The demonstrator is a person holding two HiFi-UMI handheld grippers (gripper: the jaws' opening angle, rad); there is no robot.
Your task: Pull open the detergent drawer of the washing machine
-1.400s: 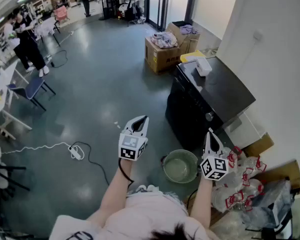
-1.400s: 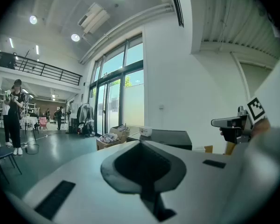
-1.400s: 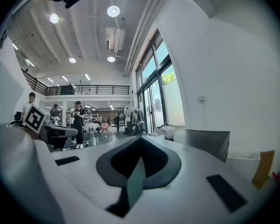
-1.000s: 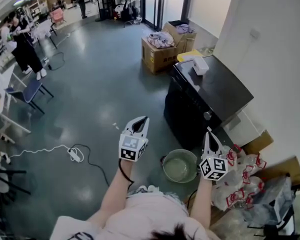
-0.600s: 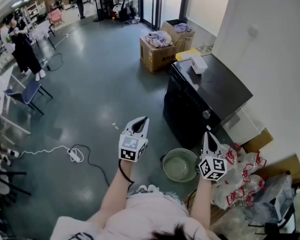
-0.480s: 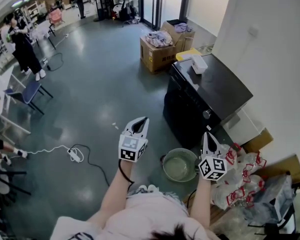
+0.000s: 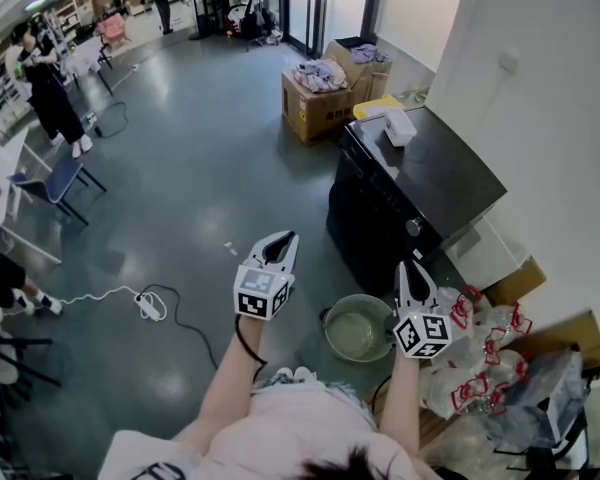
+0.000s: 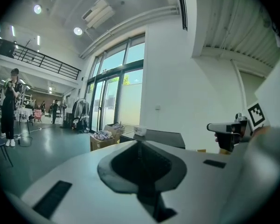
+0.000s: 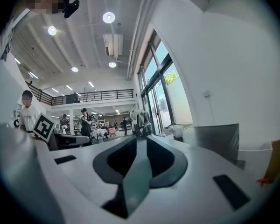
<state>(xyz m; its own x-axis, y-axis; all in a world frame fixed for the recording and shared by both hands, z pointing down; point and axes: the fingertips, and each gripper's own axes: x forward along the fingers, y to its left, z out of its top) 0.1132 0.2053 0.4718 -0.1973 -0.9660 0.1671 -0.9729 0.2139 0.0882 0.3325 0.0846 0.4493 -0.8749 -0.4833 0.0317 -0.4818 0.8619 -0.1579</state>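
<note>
While both grippers point out in front of the person, the washing machine stands at 12 o'clock from the right gripper and at 2 o'clock from the left gripper, near the former and touched by neither. Its dark front faces the grippers, with 1 round knob on the top strip; the detergent drawer cannot be picked out on that dark panel. The left gripper's jaws are pressed together on nothing. The right gripper's jaws have just been opening and stand a slit apart, with nothing between them. In the right gripper view the machine sits at 3 o'clock of the jaws, well clear of them. 1 white box lies on the machine's top, and 1 green basin sits on the floor at 7 o'clock from the right gripper.
</note>
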